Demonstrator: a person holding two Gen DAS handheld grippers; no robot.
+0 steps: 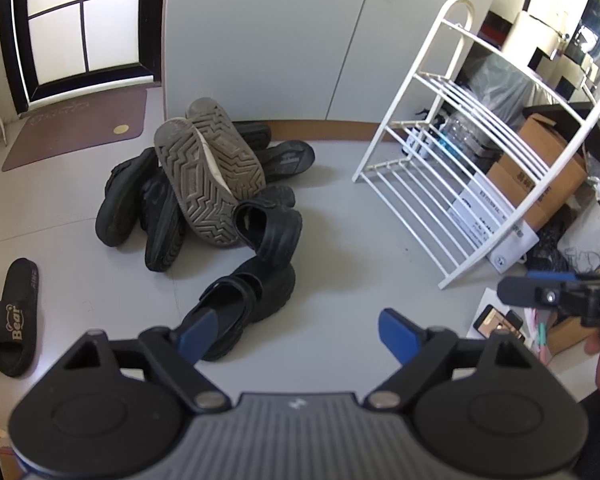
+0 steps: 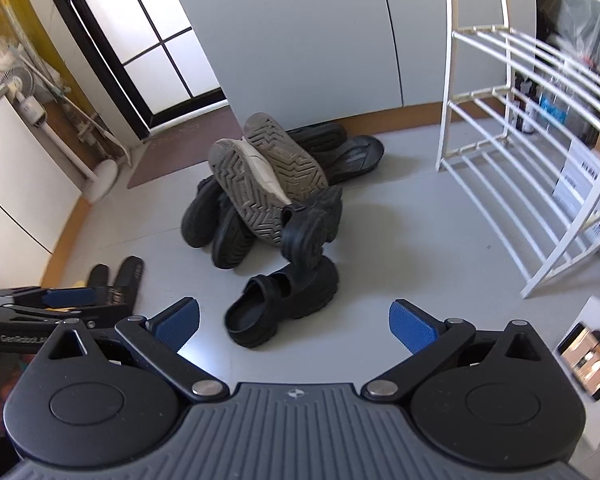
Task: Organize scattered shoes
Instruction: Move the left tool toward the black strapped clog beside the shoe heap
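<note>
Both grippers are hovering over the floor with jaws spread wide and holding nothing: the left gripper point(image 1: 296, 330) and the right gripper point(image 2: 294, 322) are both pointing toward the shoes. Nearest is lying a black clog point(image 2: 284, 304), upright on its sole, just ahead of the right gripper; a second clog point(image 1: 270, 228) is leaning against the pile point(image 1: 204, 176) behind it, where two grey-soled shoes are lying sole-up across several black ones. A pair of slippers point(image 1: 14, 316) is sitting apart at the left. The white rack point(image 1: 460, 152) is standing at the right with every visible shelf bare, so the shoes are all lying on the floor, none on the rack. Judging by that, a good grasp would be taking the near clog by its heel rim or side wall, clear of the leaning one, so the pile is not toppling. How many shoes are lying under the pile is hidden, and the rack's top is being cut off.
</note>
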